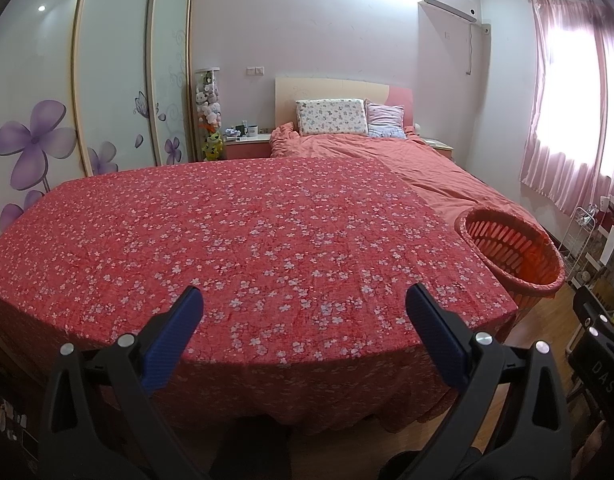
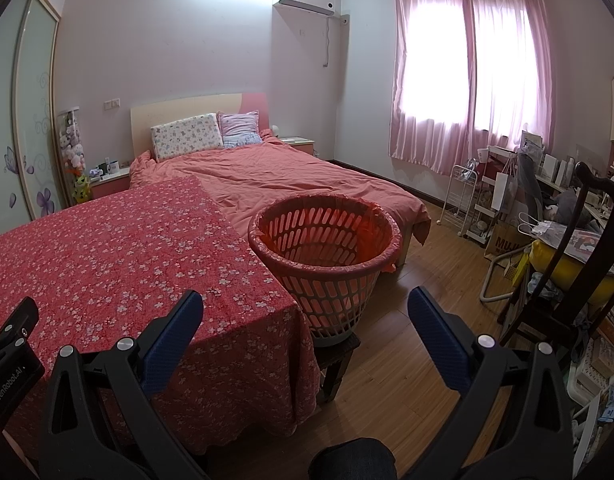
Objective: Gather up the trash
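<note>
A slatted plastic basket (image 2: 327,256) lined with a red bag stands on a small dark stool (image 2: 339,354) at the right edge of a table covered with a red flowered cloth (image 1: 247,240). The basket also shows in the left wrist view (image 1: 511,252). A tiny dark speck (image 2: 214,291) lies on the cloth near the basket. My left gripper (image 1: 303,308) is open and empty above the cloth's near edge. My right gripper (image 2: 305,312) is open and empty, in front of the basket. The left gripper's body shows at the lower left of the right wrist view (image 2: 11,360).
A bed (image 2: 291,176) with pillows lies behind the table. Wardrobe doors (image 1: 107,80) stand at the left. A dark wooden chair (image 2: 567,272), a white rack (image 2: 463,200) and a cluttered desk stand at the right. Wooden floor (image 2: 419,280) lies between the basket and the chair.
</note>
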Demonstrator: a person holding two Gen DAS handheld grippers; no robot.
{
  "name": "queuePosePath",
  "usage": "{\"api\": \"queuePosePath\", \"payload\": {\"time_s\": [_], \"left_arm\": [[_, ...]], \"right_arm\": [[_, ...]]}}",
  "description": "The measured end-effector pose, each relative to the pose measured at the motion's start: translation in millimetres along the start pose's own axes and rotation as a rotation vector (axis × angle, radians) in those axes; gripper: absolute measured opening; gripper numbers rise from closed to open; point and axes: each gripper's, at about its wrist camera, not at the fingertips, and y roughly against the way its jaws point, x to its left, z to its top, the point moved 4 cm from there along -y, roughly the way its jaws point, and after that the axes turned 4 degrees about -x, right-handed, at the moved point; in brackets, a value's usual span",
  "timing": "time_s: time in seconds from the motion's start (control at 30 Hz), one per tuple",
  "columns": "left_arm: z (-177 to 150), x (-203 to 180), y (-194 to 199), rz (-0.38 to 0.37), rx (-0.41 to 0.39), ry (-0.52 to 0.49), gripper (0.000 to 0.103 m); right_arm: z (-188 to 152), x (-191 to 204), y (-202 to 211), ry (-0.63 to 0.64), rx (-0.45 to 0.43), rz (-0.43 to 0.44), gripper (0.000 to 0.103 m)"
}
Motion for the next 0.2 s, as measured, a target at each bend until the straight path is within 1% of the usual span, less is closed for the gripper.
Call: {"api": "queuePosePath", "payload": {"time_s": [0.2], "left_arm": [[0.2,0.4,0.3,-0.005,-0.004,-0.001,0.099]], "right_arm": [[0.0,-0.3,-0.2,-0.001,0.001,0.0,0.101]]}}
